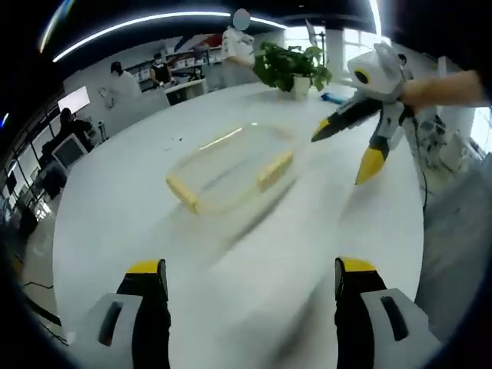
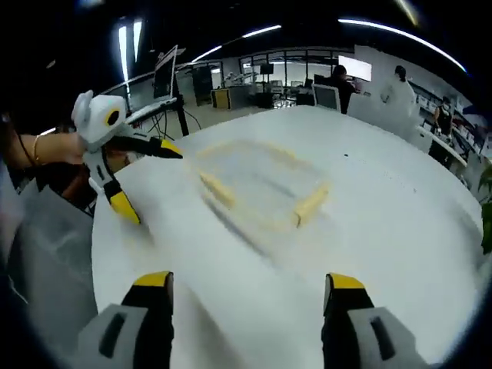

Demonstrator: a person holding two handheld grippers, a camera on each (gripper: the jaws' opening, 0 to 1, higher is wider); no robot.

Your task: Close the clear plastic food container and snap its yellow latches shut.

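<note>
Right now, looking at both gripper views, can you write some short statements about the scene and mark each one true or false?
1. The clear container lies on the white table. True.
2. The left gripper is shut on a yellow latch. False: its jaws stand open, short of the container.
3. The right gripper is open in the air beside the container. True.
4. A potted plant stands on the table beyond the container. True.
5. The latches are red. False: they are yellow.
</note>
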